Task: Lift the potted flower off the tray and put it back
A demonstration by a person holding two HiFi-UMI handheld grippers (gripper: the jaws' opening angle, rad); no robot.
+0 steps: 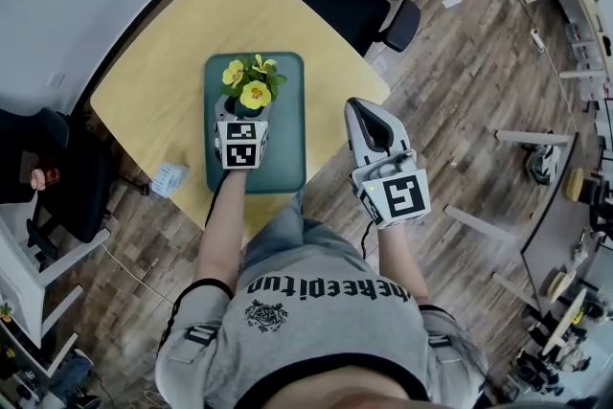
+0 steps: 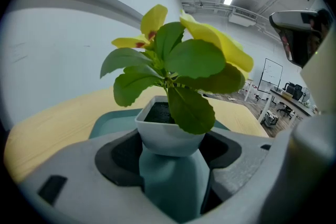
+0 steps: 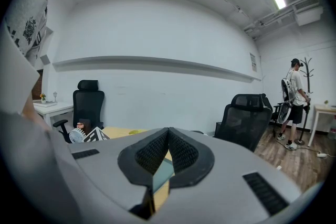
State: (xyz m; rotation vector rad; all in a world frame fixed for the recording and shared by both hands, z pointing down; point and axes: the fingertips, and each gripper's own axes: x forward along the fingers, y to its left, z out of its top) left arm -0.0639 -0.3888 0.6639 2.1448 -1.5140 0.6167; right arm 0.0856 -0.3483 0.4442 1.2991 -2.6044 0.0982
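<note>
head view: the potted flower [image 1: 248,91] is over the green tray [image 1: 287,163]; the left gripper [image 1: 243,117] reaches it from the near side

left gripper view: the jaws clasp the white pot, i judge for the lift; lifted or not, i cannot tell

right gripper view: the right gripper [image 3: 167,150] is idle, jaws together on nothing

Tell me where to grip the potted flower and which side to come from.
Grip the white pot by its tapered body under the flared rim, coming in low and level from the person's side. The leaves overhang the top, so a descent from above would crush them; the rim should stop slipping. The left gripper holds it this way.
</note>
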